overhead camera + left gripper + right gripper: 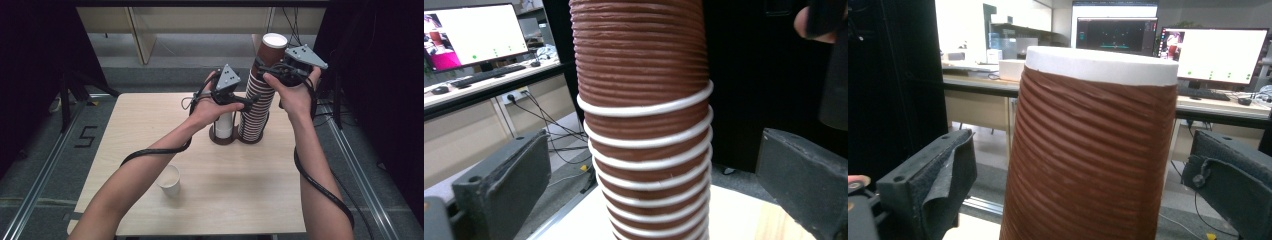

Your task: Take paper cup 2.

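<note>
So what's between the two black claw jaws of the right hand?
The top brown ribbed paper cup of the tall upside-down stack stands between them, with gaps on both sides, seen in the right gripper view. The right claw is open.

Brown ribbed cup stack (pixel 260 95), white rims; black tongs (pixel 250 101)

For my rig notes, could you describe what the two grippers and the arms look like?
Both grippers, left gripper and right gripper, are black with thick padded jaws, each topped by a grey three-cornered plate with dark dots. A black cable trails from each along a bare forearm; no sleeves show.
</note>
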Demonstrator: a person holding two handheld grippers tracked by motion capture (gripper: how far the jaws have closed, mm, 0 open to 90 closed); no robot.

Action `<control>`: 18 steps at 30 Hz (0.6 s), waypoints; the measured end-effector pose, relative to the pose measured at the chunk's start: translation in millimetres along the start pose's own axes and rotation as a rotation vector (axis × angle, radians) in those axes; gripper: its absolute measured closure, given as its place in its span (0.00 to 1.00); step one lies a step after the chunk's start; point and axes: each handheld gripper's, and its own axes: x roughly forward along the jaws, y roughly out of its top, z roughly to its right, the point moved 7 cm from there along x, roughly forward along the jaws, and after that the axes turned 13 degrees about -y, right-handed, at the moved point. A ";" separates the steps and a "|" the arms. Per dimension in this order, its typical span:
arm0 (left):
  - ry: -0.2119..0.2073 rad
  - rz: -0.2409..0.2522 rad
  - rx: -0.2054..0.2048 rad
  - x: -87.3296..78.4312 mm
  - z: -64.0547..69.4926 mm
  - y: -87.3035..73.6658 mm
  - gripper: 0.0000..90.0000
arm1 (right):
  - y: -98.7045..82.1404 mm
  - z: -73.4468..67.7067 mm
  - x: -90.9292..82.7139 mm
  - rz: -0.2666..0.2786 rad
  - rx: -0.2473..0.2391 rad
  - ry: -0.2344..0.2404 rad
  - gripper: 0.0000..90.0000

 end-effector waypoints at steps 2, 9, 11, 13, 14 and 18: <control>0.003 0.001 -0.012 5.2 -2.7 1.2 0.01 | 1.5 -0.8 1.0 0.002 0.002 -0.003 0.01; -0.001 -0.006 -0.022 22.7 -5.9 -1.1 0.05 | 1.5 1.5 5.1 -0.015 0.000 0.003 0.01; 0.001 -0.009 -0.026 25.8 -7.6 -2.6 0.05 | 1.0 2.1 6.5 -0.021 -0.001 0.004 0.01; 0.005 -0.007 -0.028 28.2 -8.5 -2.7 0.06 | 1.0 2.6 7.5 -0.022 -0.014 0.008 0.01; 0.005 -0.007 -0.026 29.1 -8.3 -2.5 0.06 | 1.7 2.4 7.5 -0.022 -0.010 0.009 0.01; 0.013 -0.008 -0.030 33.4 -10.1 -0.9 0.06 | 2.7 1.5 8.4 -0.025 -0.001 0.010 0.01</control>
